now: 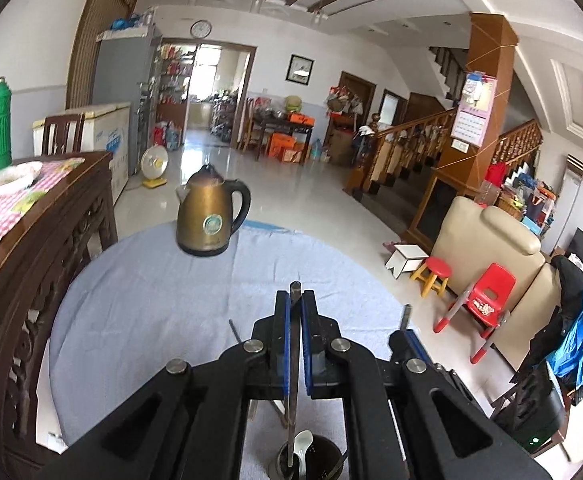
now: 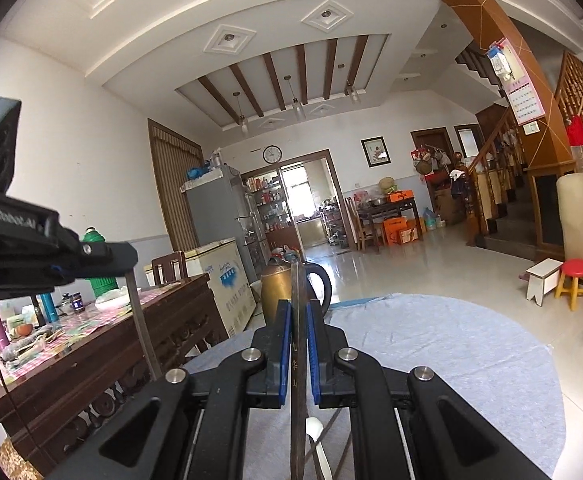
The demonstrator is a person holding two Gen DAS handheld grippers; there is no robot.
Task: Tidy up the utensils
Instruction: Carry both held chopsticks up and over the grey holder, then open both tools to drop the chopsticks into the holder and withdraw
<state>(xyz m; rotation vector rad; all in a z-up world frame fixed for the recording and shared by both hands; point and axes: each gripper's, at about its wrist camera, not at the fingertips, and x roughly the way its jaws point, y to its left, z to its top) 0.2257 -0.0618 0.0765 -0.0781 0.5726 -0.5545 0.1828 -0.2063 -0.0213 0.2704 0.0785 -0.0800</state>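
Left gripper [image 1: 295, 304] is clamped on a flat metal utensil [image 1: 294, 360] whose lower end stands in a dark holder cup [image 1: 311, 460] with a white spoon [image 1: 303, 442] at the round table's [image 1: 151, 300] near edge. Right gripper [image 2: 299, 312] is clamped on a dark chopstick [image 2: 298, 360]. Brass kettle [image 1: 209, 216] stands at the far edge.

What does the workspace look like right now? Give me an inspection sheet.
Surface: round table under a pale blue cloth.
Job's things: dark holder cup with a white spoon; each gripper clamps a dark chopstick.
Clutter: brass kettle.
Grippers: left gripper and right gripper, both shut on a chopstick.
Cables: nothing seen.
Surroundings: carved wooden sideboard, red child's chair.
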